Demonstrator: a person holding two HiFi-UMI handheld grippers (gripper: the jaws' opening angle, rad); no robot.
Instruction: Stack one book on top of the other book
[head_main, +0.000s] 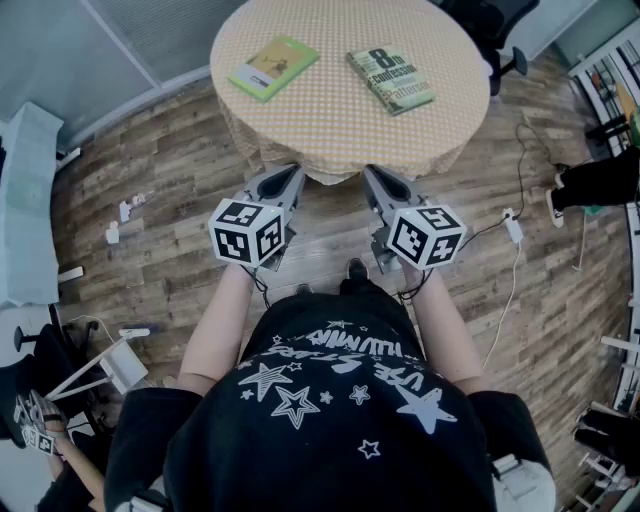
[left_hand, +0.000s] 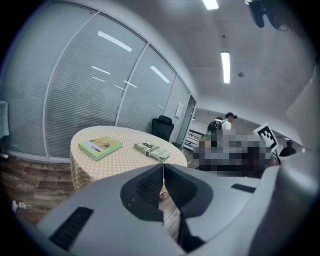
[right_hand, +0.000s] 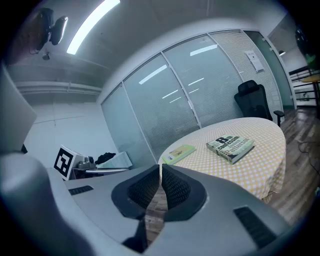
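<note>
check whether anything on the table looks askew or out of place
Nothing stands out. The green book and the thicker paperback lie flat and apart on the round table, each turned at its own angle, neither over the edge. No spill or damage shows.

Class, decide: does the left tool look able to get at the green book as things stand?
Probably yes: only bare tablecloth lies between the left tool and the green book, and nothing blocks the way. Its jaws are shut, so they must open first.

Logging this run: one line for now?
left gripper shut, empty | right gripper shut, empty | green book, thick book apart on table
</note>
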